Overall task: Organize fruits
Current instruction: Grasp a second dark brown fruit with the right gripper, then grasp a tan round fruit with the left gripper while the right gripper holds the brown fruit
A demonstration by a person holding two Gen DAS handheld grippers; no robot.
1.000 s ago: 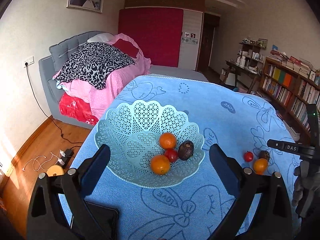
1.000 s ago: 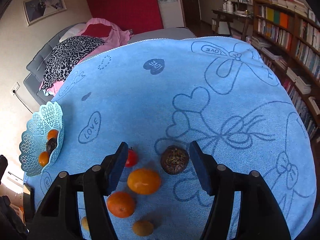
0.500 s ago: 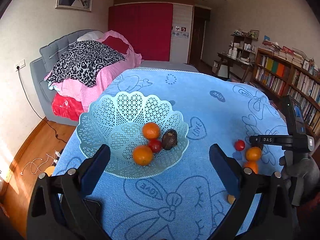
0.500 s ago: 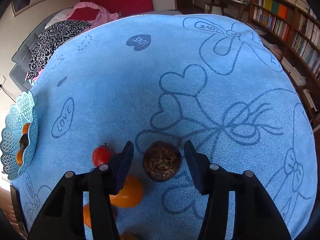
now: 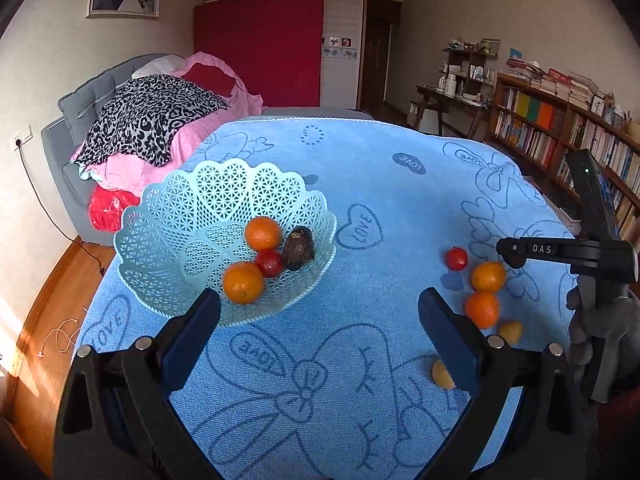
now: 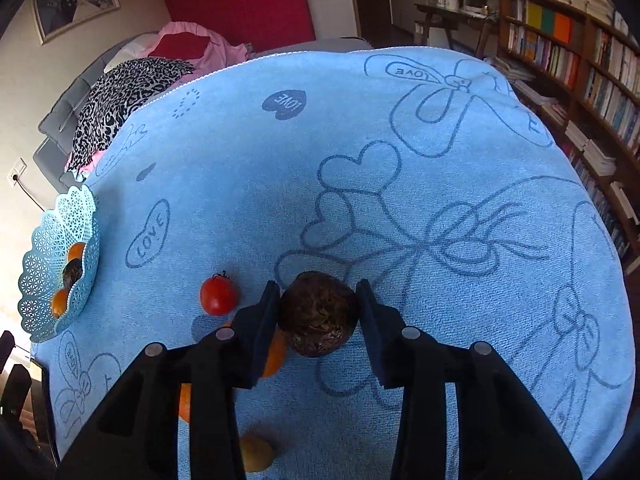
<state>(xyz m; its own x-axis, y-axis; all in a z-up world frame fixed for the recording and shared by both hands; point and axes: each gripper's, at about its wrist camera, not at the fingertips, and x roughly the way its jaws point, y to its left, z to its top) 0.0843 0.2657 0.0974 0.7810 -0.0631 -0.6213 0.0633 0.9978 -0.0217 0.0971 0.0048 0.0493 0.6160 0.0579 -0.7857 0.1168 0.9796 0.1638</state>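
A pale teal lattice basket [image 5: 168,216] stands on the blue cloth and holds two oranges [image 5: 263,233], a tomato [image 5: 269,263] and a dark brown fruit [image 5: 298,242]. My left gripper [image 5: 320,332] hovers open just in front of the basket, nothing between its fingers. In the right wrist view my right gripper [image 6: 318,312] is shut on another dark brown fruit [image 6: 318,320], both pads touching its sides. Beside it lie a tomato [image 6: 218,296], an orange [image 6: 276,356] half hidden by the left finger, and a small yellow fruit [image 6: 256,454].
Loose fruit on the cloth in the left wrist view: a tomato [image 5: 457,259], two oranges [image 5: 482,309] and two small yellow fruits [image 5: 511,332]. A bed [image 5: 152,120] lies beyond the table's far left. Bookshelves [image 5: 560,136] line the right wall.
My right gripper moved forward over the dark brown fruit and its fingers closed from wide apart onto its sides. The left gripper drifted right and back, staying open.
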